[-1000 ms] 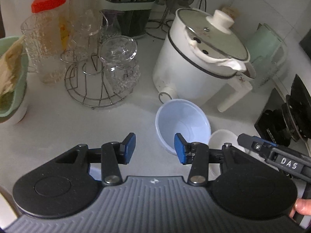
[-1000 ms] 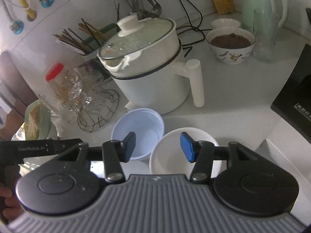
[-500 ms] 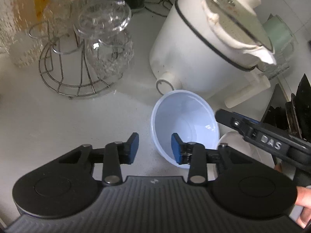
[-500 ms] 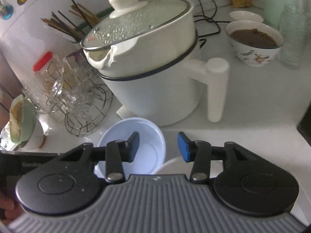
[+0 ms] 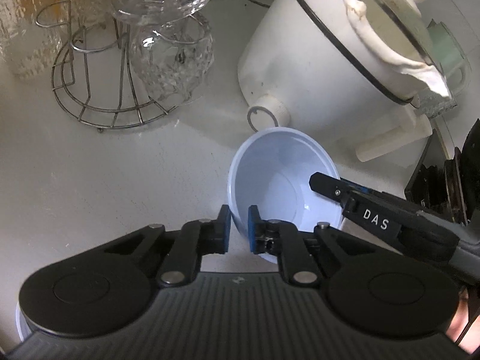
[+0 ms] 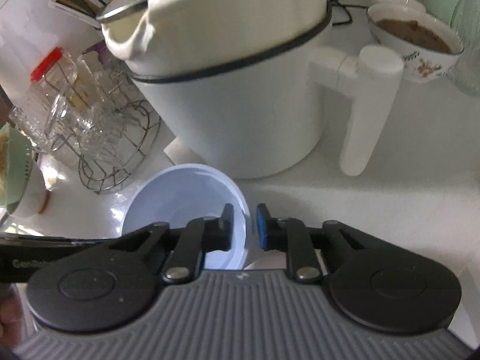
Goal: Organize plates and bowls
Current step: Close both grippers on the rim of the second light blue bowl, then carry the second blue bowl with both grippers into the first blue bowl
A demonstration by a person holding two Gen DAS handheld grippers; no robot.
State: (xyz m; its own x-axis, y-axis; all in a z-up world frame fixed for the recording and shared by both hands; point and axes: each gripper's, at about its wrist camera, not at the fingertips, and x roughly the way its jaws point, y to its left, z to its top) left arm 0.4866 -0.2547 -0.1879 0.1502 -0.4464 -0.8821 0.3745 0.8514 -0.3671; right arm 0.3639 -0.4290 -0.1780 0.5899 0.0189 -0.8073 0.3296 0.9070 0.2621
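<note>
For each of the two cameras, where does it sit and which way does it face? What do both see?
Left wrist: on the left gripper, facing down at the blue bowl; the right gripper enters from the right.
Right wrist: on the right gripper, facing the same bowl and the pot; the left gripper crosses at the lower left.
Shared: bowl, pot, wire rack.

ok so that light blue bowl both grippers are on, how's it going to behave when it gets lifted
The light blue bowl looks thin-walled and empty, so probably light. Its inside is glossy, so the rim may slip between the pads. The left gripper and right gripper each straddle only a short bit of rim, on opposite sides, so uneven lifting could tilt it.
</note>
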